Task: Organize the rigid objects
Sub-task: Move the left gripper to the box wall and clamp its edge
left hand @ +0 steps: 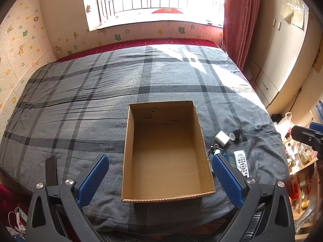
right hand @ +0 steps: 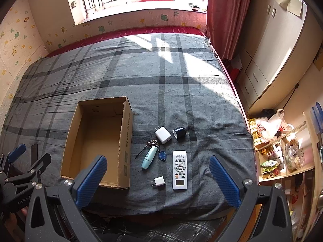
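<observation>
An empty open cardboard box (left hand: pixel 129 141) (right hand: pixel 126 141) lies on the grey plaid bed. To its right lie a white remote (right hand: pixel 179 169) (left hand: pixel 241 163), a large white charger (right hand: pixel 163 134) (left hand: pixel 222 138), a small white plug (right hand: pixel 159 182), a dark round tape roll (right hand: pixel 179 132) (left hand: pixel 234 135), a pale blue tube (right hand: pixel 149 157), a blue key fob (right hand: pixel 162 155) and a key bunch (right hand: pixel 151 142). My left gripper (left hand: pixel 159 161) hangs open above the box's near half. My right gripper (right hand: pixel 158 162) is open above the small items, holding nothing.
The bed (right hand: pixel 181 80) fills the middle, with a window wall behind. A red curtain (right hand: pixel 224 16) and pale wardrobe (right hand: pixel 272 56) stand at the right. Cluttered shelves with bags (right hand: pixel 278 157) line the bed's right side. A dark flat object (left hand: pixel 51 170) lies at the bed's near left edge.
</observation>
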